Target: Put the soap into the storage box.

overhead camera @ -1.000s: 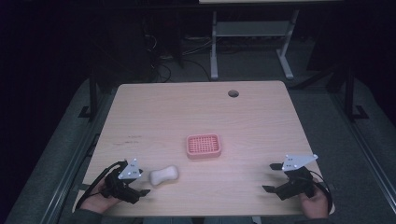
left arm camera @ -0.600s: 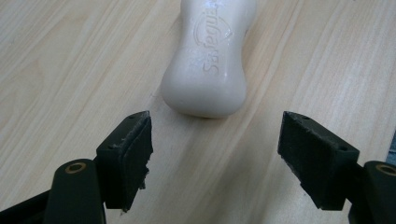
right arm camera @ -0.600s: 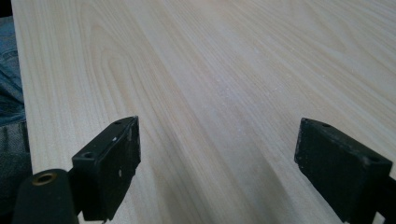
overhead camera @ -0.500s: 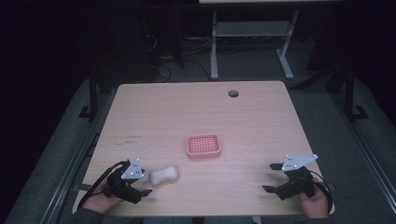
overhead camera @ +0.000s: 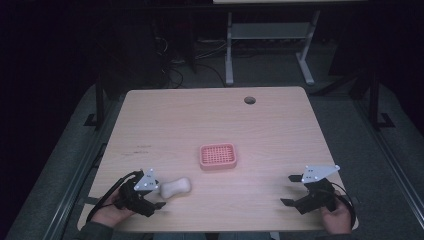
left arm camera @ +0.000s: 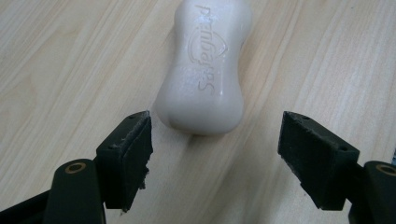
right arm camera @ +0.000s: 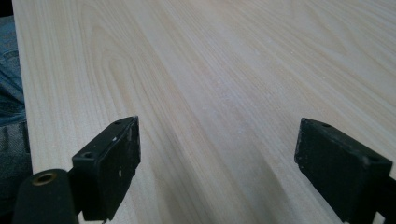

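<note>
A white bar of soap [overhead camera: 176, 187] [left arm camera: 205, 70] with raised lettering lies on the wooden table [overhead camera: 210, 120] near the front left. My left gripper [overhead camera: 159, 196] [left arm camera: 215, 158] is open, low over the table just behind the soap's near end. Its jaws stand either side of that end without touching it. A pink slotted soap dish [overhead camera: 218, 155] sits near the table's middle, right of and beyond the soap. My right gripper [overhead camera: 290, 190] [right arm camera: 217, 163] is open at the front right, with bare wood between its jaws.
A round cable hole [overhead camera: 249, 100] is in the table's far edge area. Beyond the table stand a metal frame [overhead camera: 265, 45] and cables on a dark floor. A hand holds each gripper at the table's front edge.
The left gripper has edged slightly forward toward the soap. The soap, the dish and the right gripper have stayed where they were.
</note>
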